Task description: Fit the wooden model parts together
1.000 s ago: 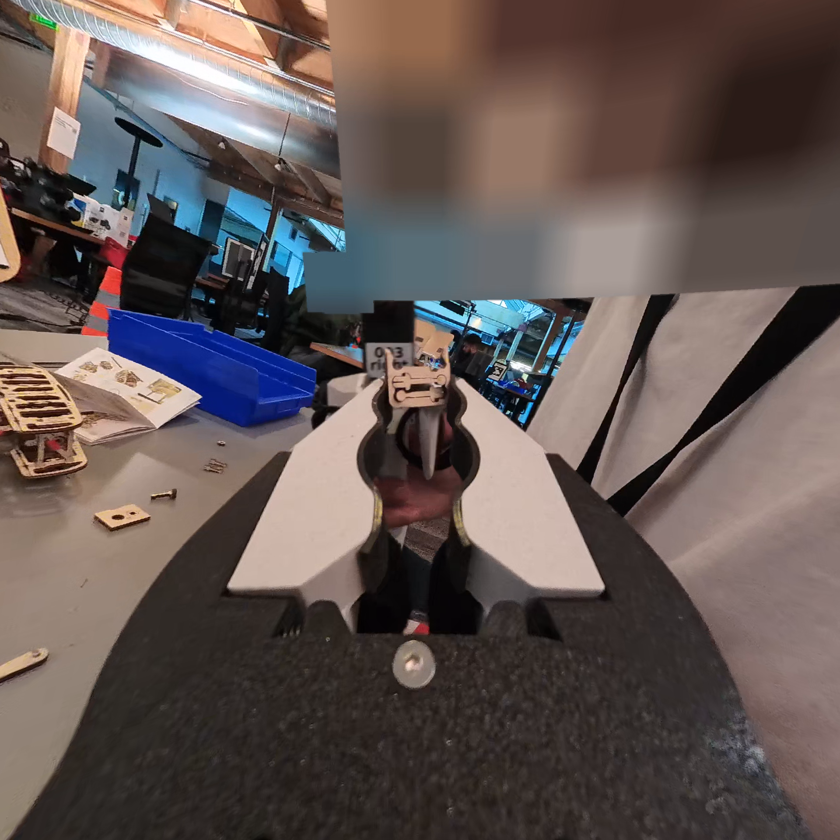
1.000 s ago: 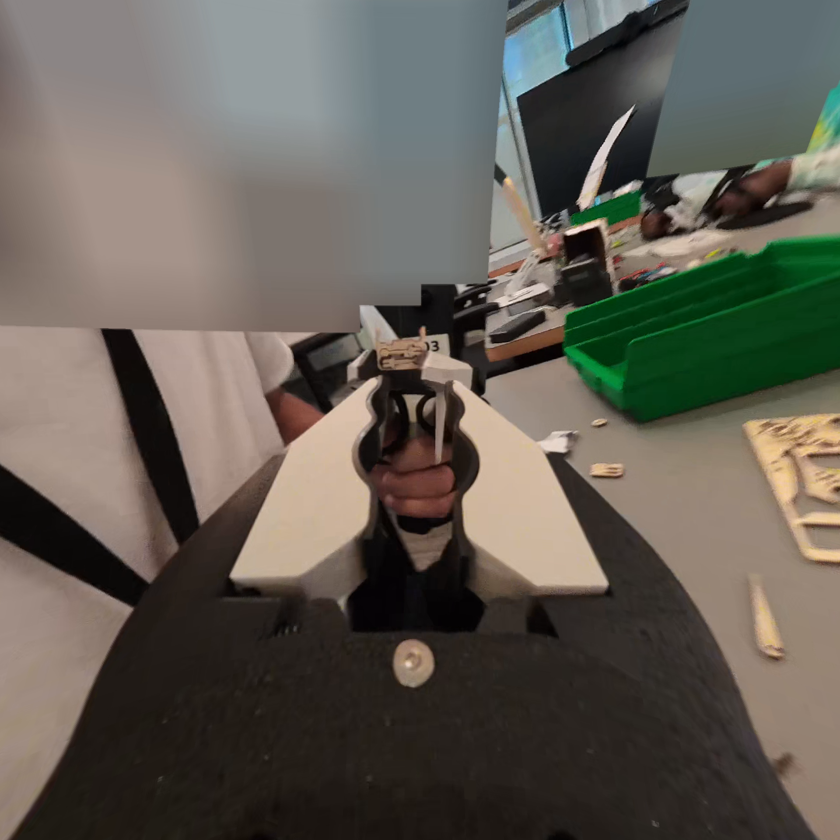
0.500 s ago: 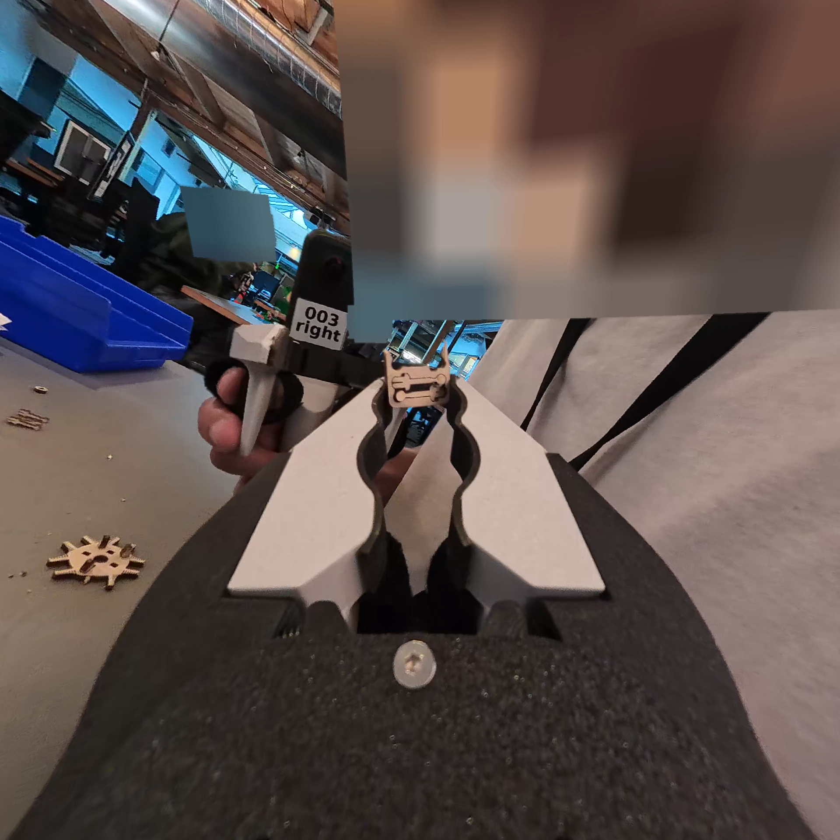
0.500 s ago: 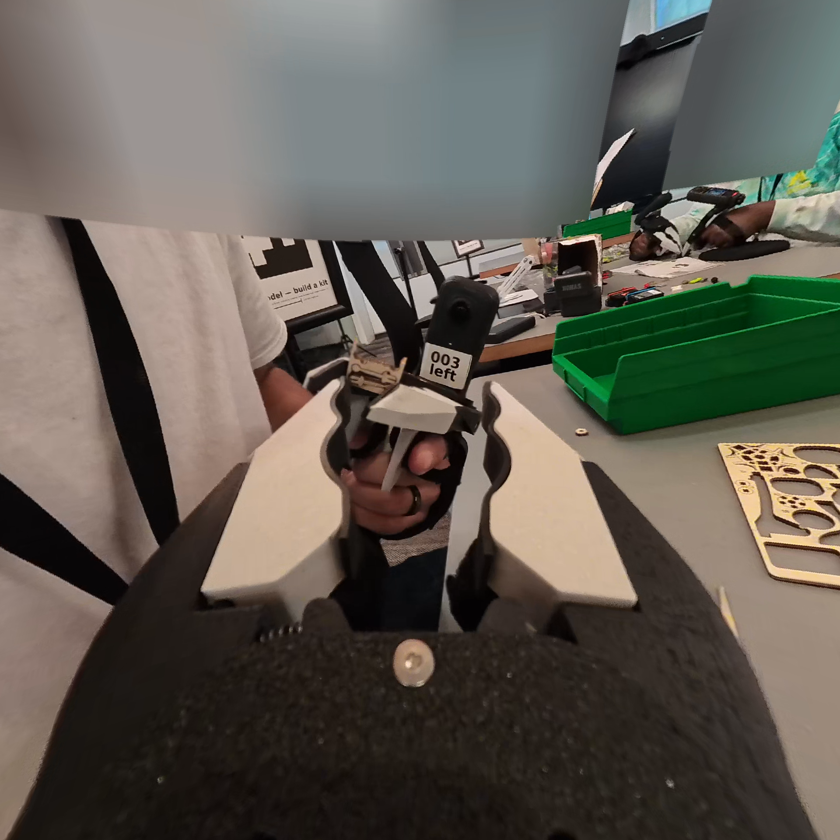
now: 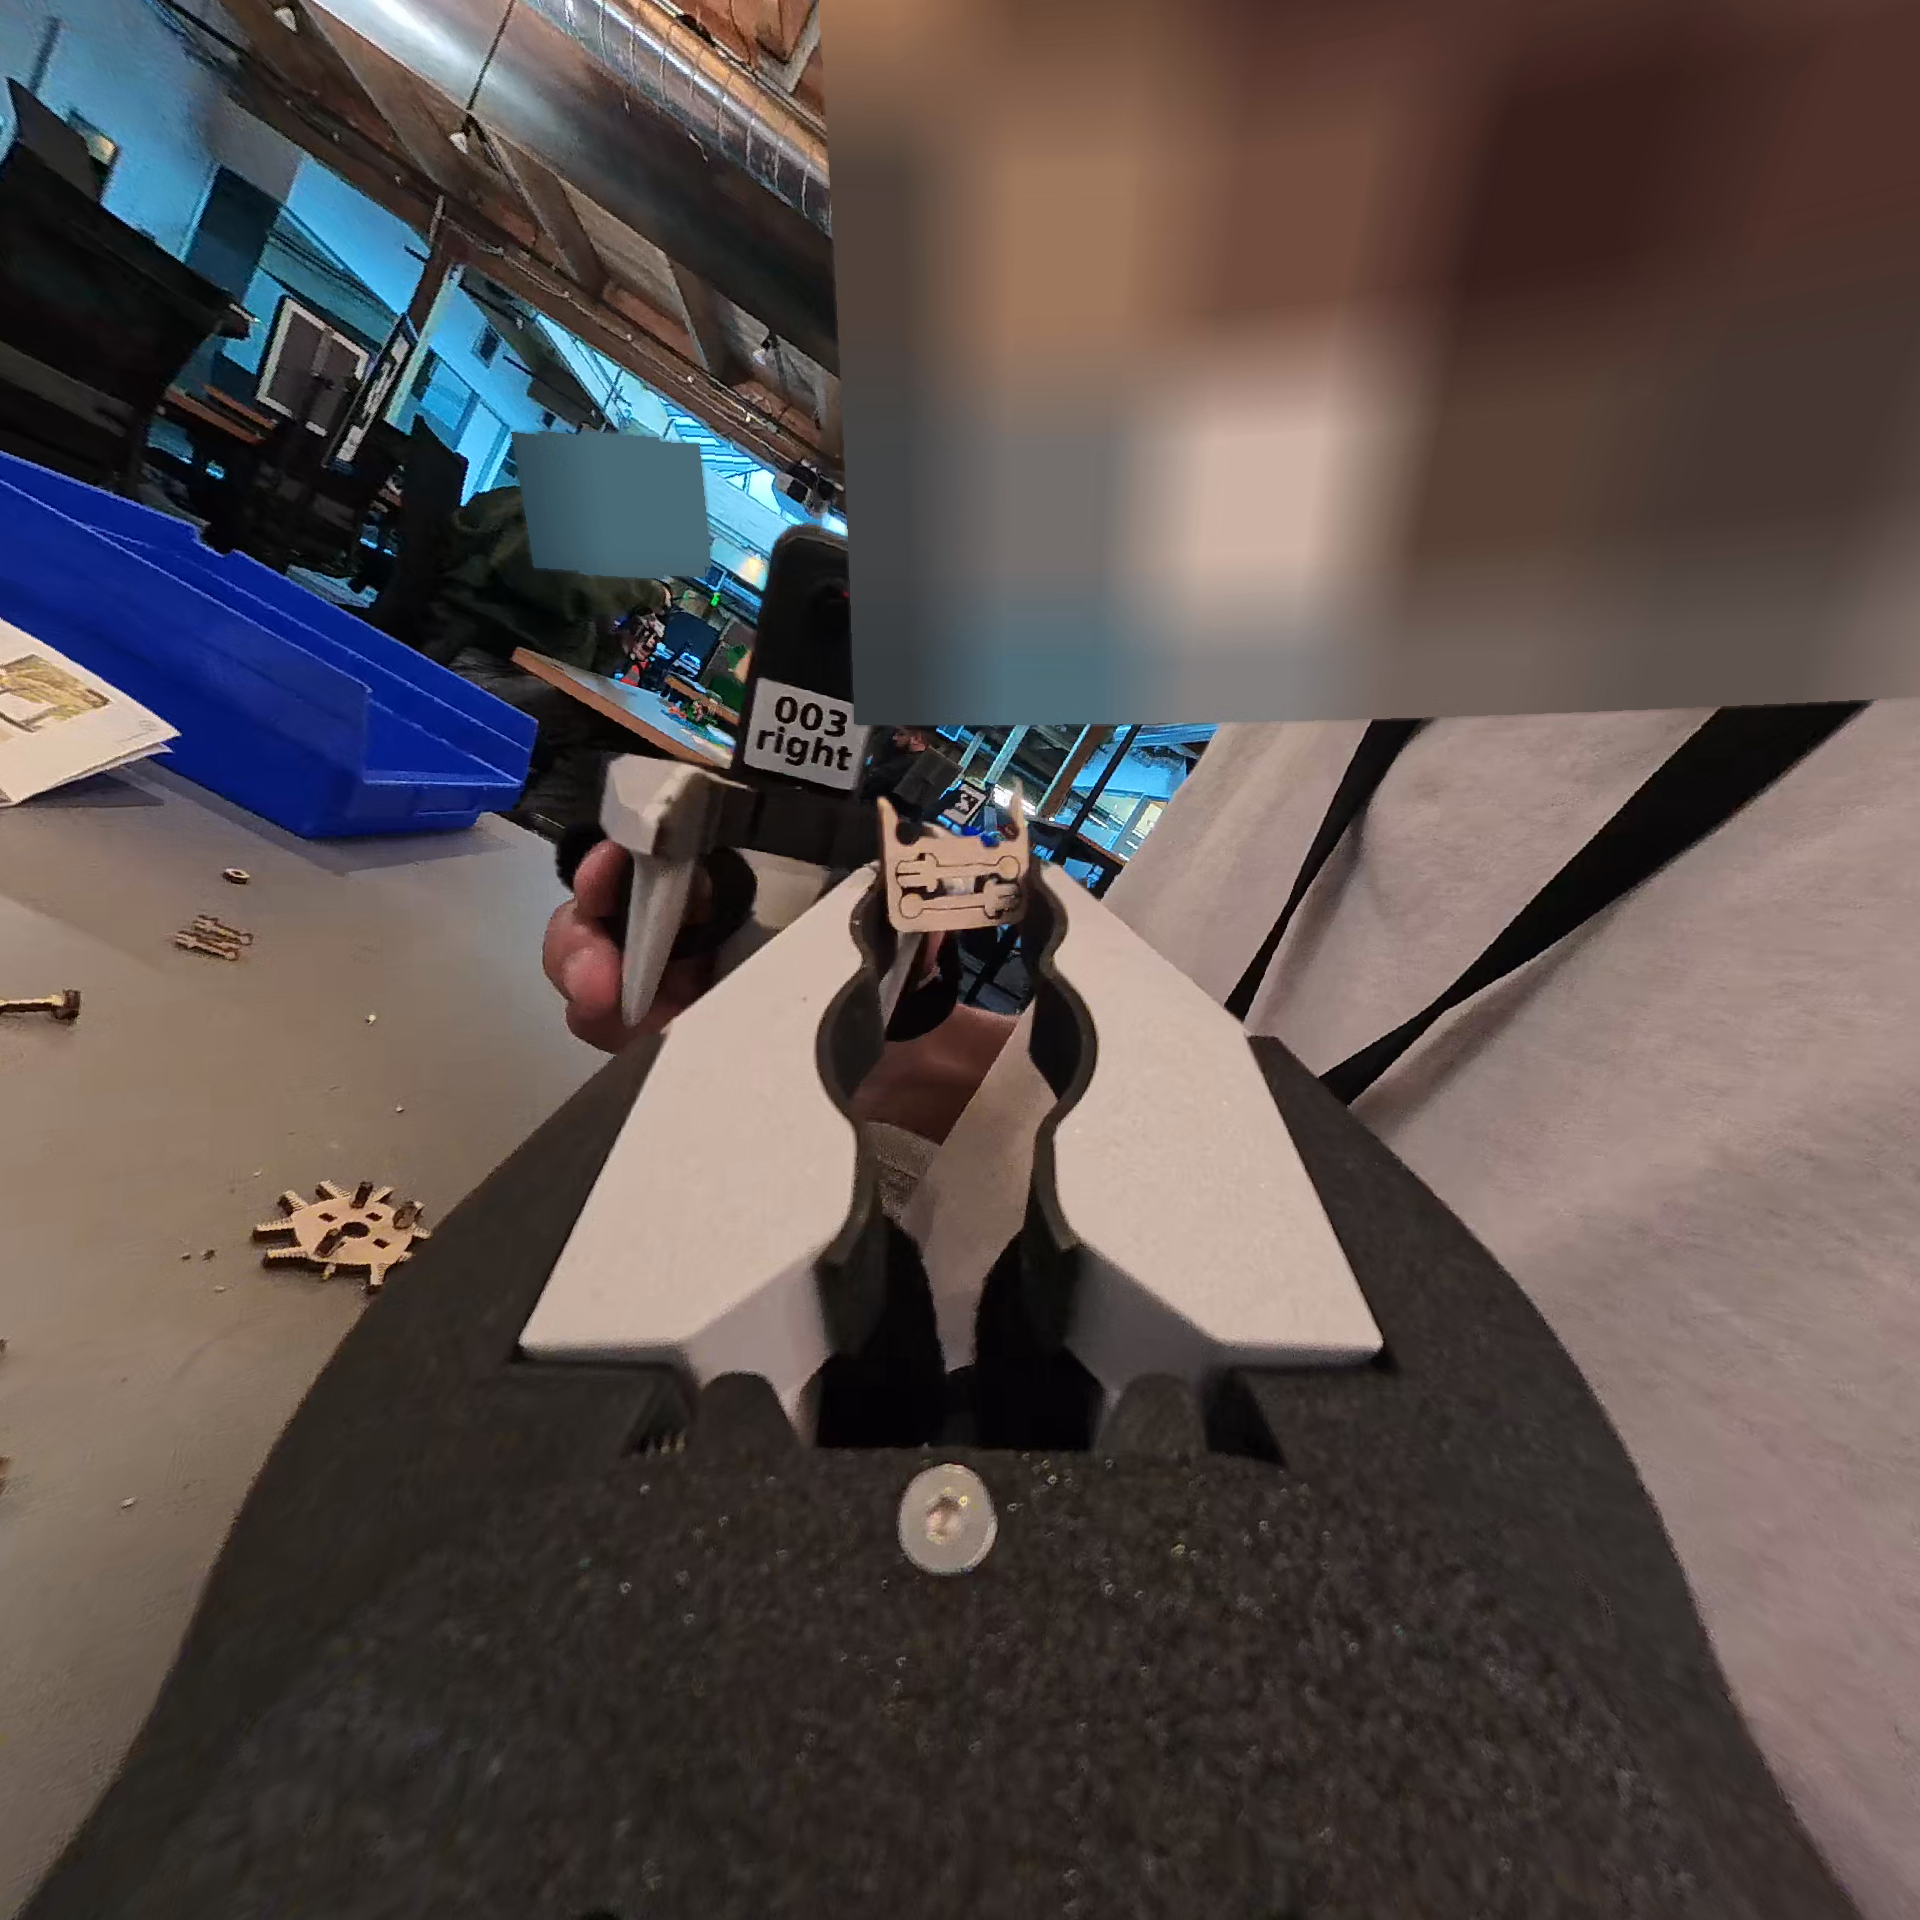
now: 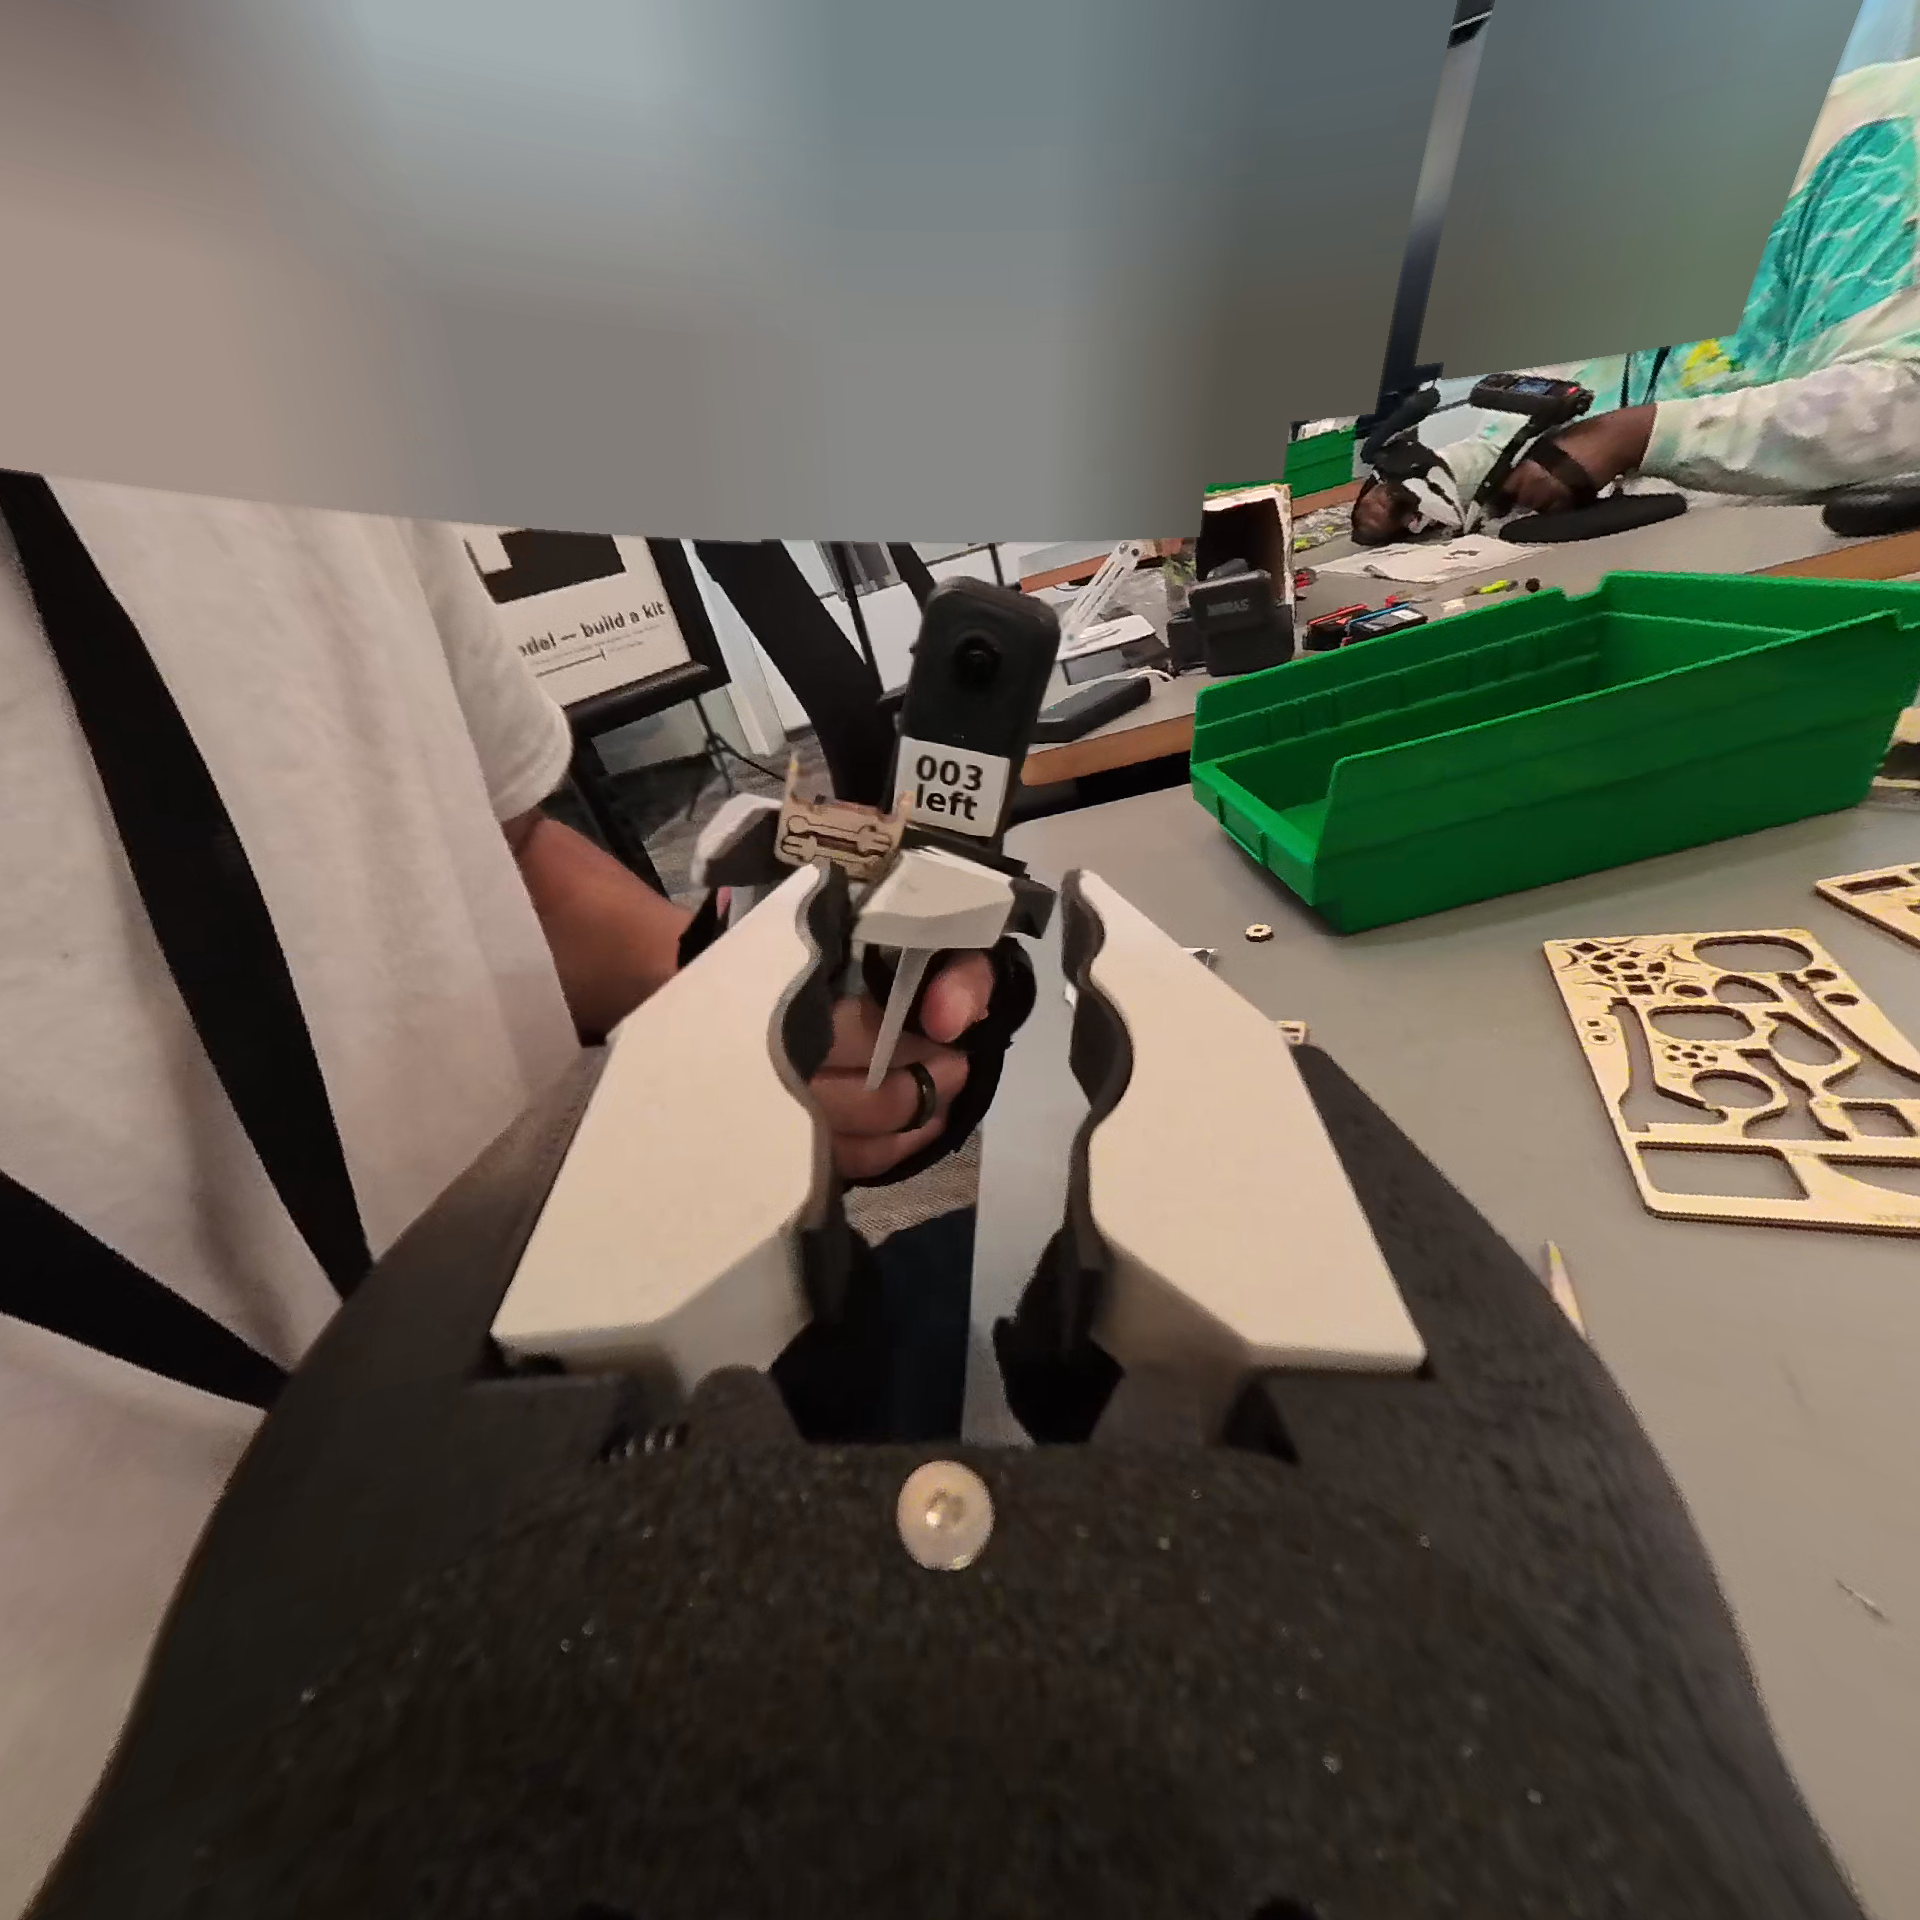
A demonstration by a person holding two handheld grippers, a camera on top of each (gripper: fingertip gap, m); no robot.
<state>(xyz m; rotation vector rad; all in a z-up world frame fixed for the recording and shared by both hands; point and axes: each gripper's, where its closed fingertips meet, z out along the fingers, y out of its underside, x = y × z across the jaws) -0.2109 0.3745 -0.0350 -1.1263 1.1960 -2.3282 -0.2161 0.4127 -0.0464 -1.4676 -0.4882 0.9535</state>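
My left gripper (image 5: 956, 883) is shut on a small flat wooden part (image 5: 954, 871) with bone-shaped cut-outs, held upright at its fingertips in the air in front of the person's white shirt. My right gripper (image 6: 951, 894) is open and empty, its jaws spread wide. In the right wrist view the left gripper (image 6: 831, 868) faces me just past my left finger, with the wooden part (image 6: 836, 840) in it. In the left wrist view the right gripper (image 5: 774, 894) shows open, a little to the left of the part and beyond it.
The grey table (image 5: 156, 1091) carries a wooden gear-shaped part (image 5: 341, 1231), a bolt (image 5: 42, 1006), small bits, a booklet (image 5: 62, 727) and a blue bin (image 5: 260, 707). On the other side are a green bin (image 6: 1538, 748) and a punched wooden sheet (image 6: 1745, 1070). The person's torso is close. Only a small space, under 4 cm, lies between the two pairs of fingers.
One second ago both grippers met at the wooden part, the right one shut. The right gripper has opened and shifted aside; the left gripper keeps hold of the part.
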